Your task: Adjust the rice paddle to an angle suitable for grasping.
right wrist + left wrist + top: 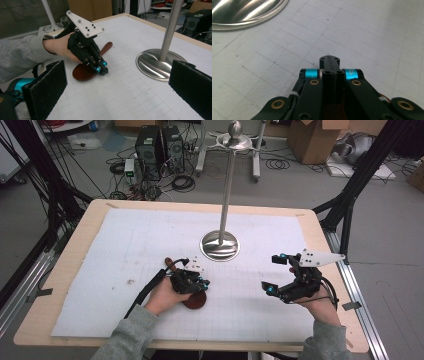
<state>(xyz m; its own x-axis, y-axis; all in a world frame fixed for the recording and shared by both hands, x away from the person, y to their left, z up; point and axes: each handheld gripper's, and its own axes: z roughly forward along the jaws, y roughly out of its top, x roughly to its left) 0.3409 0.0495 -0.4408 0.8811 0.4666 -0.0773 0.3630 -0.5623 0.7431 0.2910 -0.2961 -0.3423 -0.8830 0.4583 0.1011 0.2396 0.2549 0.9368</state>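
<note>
Brown wooden spoon [192, 295] flat on the white gridded mat [125, 245], near edge of the table [60, 285], at about 7 o'clock from the steel stand base [220, 245] in the high view. Long axis from bowl at 5 o'clock to handle tip [170, 262] at 11 o'clock; most of the shaft hidden under the left hand.

Left gripper [202, 282] directly over the spoon, jaws pressed together with nothing visible between them; tips just past the bowl's rim, pointing toward 3 o'clock. Same seen from the right gripper view: left gripper [103, 68] low over the bowl [83, 72], handle [106, 47] trailing away behind it toward 1 o'clock. Contact with the wood not certain.

Right gripper [274, 274] well apart at 3 o'clock from the spoon, jaws spread wide, empty, facing it across bare mat.

Left hand clearly nearer. Judgement: any pick-up falls to the left, but shut jaws must first part and straddle the spoon across its long axis.
</note>
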